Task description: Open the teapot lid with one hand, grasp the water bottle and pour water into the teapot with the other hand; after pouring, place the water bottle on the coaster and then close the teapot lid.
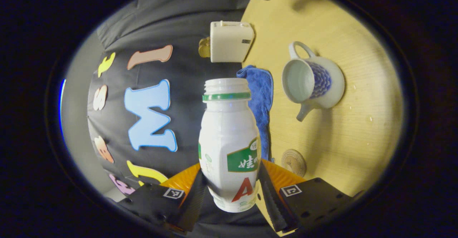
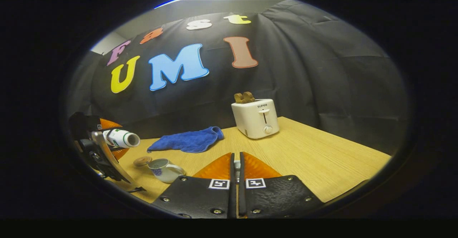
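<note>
Left gripper (image 1: pixel 229 191) clamped on the tipped water bottle (image 1: pixel 229 141) above the open teapot (image 1: pixel 311 82); right gripper (image 2: pixel 236 166) nearly closed, holding something small.

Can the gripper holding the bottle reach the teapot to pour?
Probably yes. The left gripper is shut on the water bottle, tipped sideways near the teapot. The pot's top is open with no lid on it, and nothing stands between bottle and pot.
</note>
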The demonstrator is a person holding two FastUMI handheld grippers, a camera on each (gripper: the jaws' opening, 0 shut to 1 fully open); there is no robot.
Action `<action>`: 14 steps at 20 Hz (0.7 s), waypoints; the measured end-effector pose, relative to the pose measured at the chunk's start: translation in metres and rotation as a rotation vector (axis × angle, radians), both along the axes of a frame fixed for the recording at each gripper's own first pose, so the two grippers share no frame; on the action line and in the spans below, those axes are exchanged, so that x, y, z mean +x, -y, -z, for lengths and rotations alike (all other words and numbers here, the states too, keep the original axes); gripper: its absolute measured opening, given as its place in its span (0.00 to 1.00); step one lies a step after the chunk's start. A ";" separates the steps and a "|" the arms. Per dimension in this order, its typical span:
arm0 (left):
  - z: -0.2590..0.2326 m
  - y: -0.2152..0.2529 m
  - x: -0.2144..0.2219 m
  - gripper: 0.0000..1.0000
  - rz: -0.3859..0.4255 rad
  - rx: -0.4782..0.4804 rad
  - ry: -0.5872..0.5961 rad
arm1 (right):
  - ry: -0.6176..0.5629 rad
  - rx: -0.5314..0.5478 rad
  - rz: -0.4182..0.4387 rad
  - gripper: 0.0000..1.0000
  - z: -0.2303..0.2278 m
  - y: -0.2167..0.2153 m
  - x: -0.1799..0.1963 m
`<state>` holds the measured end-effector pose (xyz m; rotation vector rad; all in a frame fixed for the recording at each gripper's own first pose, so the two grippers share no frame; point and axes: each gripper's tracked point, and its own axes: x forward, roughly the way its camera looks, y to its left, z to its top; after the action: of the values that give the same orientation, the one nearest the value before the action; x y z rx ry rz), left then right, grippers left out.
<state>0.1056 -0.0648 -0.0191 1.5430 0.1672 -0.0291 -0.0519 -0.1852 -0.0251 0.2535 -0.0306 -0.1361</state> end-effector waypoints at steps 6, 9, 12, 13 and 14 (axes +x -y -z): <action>-0.002 -0.036 -0.010 0.85 -0.072 -0.356 0.046 | -0.021 -0.045 -0.033 0.02 0.007 -0.016 0.009; -0.002 -0.055 -0.013 0.90 -0.105 -0.564 0.053 | -0.030 -0.092 -0.045 0.00 0.008 -0.027 0.013; 0.000 -0.073 -0.014 0.89 -0.144 -0.766 0.068 | -0.039 -0.098 -0.069 0.02 0.004 -0.044 0.017; 0.003 -0.081 -0.019 0.89 -0.154 -0.831 0.072 | -0.039 -0.096 -0.078 0.02 0.001 -0.050 0.018; 0.006 -0.087 -0.023 0.90 -0.166 -0.887 0.073 | -0.039 -0.101 -0.087 0.02 -0.002 -0.058 0.021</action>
<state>0.0825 0.0223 -0.0247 0.6418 0.1890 0.0766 -0.0314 -0.1274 -0.0234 0.1514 0.0119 -0.0525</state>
